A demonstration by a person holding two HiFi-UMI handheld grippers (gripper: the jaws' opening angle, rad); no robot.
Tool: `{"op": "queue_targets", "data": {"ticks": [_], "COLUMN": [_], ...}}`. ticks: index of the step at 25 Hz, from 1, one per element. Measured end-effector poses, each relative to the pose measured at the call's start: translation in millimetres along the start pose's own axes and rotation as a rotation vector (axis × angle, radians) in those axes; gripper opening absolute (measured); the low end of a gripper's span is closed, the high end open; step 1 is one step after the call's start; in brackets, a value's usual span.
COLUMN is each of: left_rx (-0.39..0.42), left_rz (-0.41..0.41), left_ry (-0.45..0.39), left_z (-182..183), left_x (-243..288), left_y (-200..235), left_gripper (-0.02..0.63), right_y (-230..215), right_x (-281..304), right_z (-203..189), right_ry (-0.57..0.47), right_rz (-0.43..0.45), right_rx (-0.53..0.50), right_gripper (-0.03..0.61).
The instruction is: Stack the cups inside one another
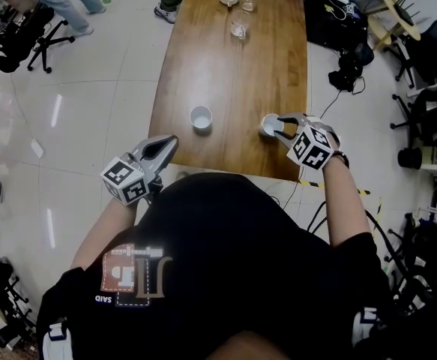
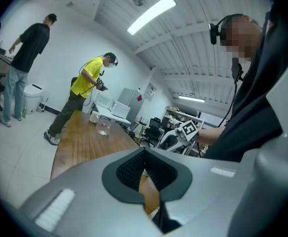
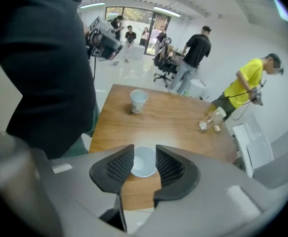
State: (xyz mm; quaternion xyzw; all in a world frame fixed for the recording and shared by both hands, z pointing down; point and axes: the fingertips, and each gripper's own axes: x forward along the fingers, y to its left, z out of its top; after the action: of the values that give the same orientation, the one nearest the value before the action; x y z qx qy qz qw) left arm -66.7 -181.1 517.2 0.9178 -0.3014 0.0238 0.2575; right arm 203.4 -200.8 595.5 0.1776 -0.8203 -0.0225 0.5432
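Head view, so: left gripper [image 1: 171, 143] sits pressed together, empty, around 7 o'clock off the table [image 1: 233, 66] edge. Loose cup [image 1: 201, 117] stands upright near the middle. Right gripper [image 1: 276, 127] is the closer one, jaws spread and straddling the second cup [image 1: 267, 124] without squeezing. The loose cup lies at its 9 o'clock.

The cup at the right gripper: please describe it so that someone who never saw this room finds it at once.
Find the long wooden table and look at its near edge, where two white cups stand apart. Yours is the right-hand cup; unlike the other cup, it sits between the open jaws of the right gripper.
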Motion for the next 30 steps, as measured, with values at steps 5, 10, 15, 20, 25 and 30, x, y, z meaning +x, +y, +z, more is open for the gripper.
{"op": "queue_targets", "data": {"ticks": [5, 10, 15, 20, 25, 30], "left_rx": [-0.007, -0.004, -0.007, -0.005, 0.001, 0.001], "left_rz": [-0.001, -0.012, -0.006, -0.019, -0.018, -0.006], "left_ry": [-0.004, -0.021, -0.007, -0.002, -0.002, -0.001], "left_z": [4, 8, 4, 3, 4, 4], "left_x": [5, 13, 21, 28, 31, 26], "left_y": [-2, 4, 6, 1, -2, -1], "left_gripper": [0.002, 0.002, 0.002, 0.002, 0.002, 0.002], "right_y": [-44, -7, 49, 65, 57, 36], "right_x": [-67, -63, -33, -26, -28, -19], "right_z": [28, -41, -81, -73, -64, -26], "right_ry": [-0.422, -0.661, -0.678, -0.663, -0.636, -0.424], "right_rz": [-0.226, -0.288, -0.250, -0.205, -0.200, -0.185], "right_rx": [0.394, 0.891, 1.142, 1.124, 1.030, 0.625], "right_gripper": [0.117, 0.067, 0.014, 0.014, 0.014, 0.120]}}
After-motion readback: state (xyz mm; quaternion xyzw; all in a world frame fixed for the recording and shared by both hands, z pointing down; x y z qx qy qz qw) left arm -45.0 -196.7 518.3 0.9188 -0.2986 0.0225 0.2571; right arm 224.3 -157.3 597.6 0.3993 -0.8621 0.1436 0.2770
